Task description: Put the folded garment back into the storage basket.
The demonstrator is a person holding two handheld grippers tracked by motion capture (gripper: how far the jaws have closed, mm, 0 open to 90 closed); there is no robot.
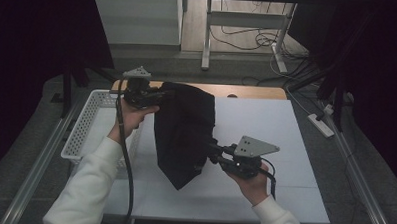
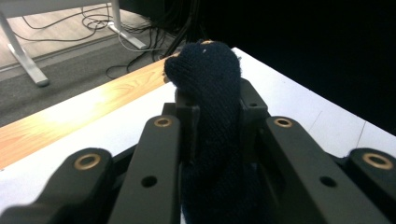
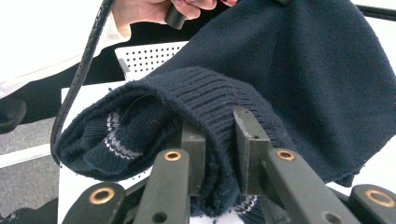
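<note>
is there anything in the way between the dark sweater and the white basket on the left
Nothing visible. The sweater hangs clear above the table, pinched by the left gripper and right gripper. The basket sits just beside it, open-topped; the left hand is over the basket's near edge.

no text, label, brand or number can be read anywhere here.

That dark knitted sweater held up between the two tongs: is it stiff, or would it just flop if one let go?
The sweater probably flops: it sags between the left tongs and right tongs. Its ribbed edge bunches where pinched, so it seems soft. The fuzzy knit likely grips rather than slips.
</note>
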